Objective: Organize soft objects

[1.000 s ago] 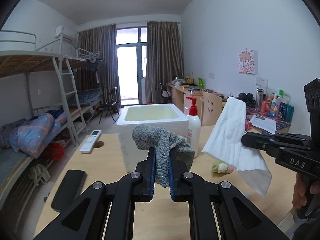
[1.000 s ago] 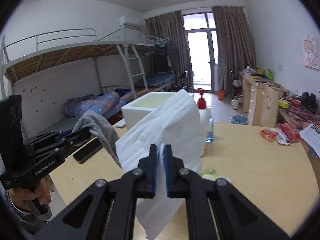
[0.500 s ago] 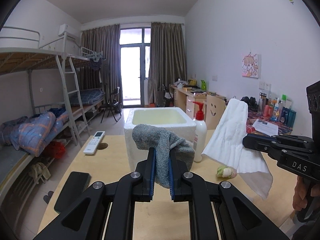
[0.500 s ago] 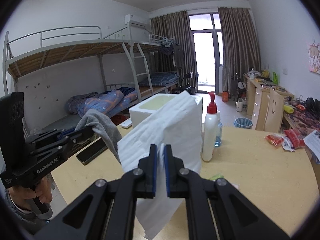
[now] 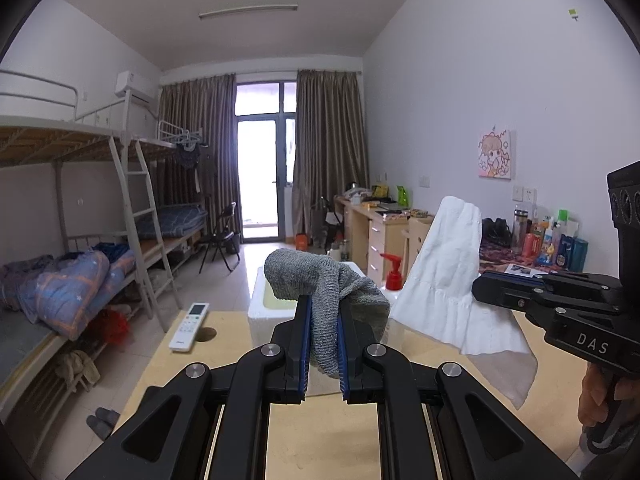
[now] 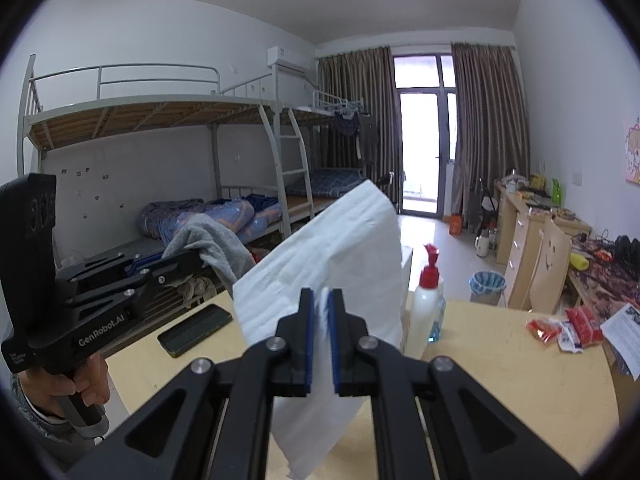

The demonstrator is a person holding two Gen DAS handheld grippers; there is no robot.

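While both cloths hang clear of the wooden table [image 5: 320, 436], the left gripper [image 5: 323, 354] is clamped on a grey knitted cloth [image 5: 320, 292], whose upper part bulges above the 2 blue-padded jaws and whose lower edge droops between them. Seen from the right wrist camera, that same gripper [image 6: 188, 258] sits at the left, gripped by a hand [image 6: 86, 378], with the grey cloth draped off its tip.

In the right wrist view the right gripper [image 6: 319, 344] is pinched tight on a white towel [image 6: 332, 264], which rises in a broad flap above the jaws and trails below them towards the table edge. From the left wrist camera the towel [image 5: 448, 280] hangs from the tip of the right gripper [image 5: 480, 290], held up at the right by a hand [image 5: 600, 400] at the frame's edge.

Behind the grey cloth stands a white foam box [image 5: 264, 304], open at the top, its pale inside partly hidden by the cloth. Just beside it is a white pump bottle with a red top [image 6: 426, 304], upright on the table. A white remote control [image 5: 189, 326] lies on the table's left side, and a black phone [image 6: 195, 330] lies flat near the left edge. Red snack packets [image 6: 568, 326] and a printed sheet [image 6: 624, 334] rest at the table's far right. Bunk beds [image 6: 160, 128] line the left wall, with a rumpled blue quilt [image 5: 68, 292] on the lower bunk.
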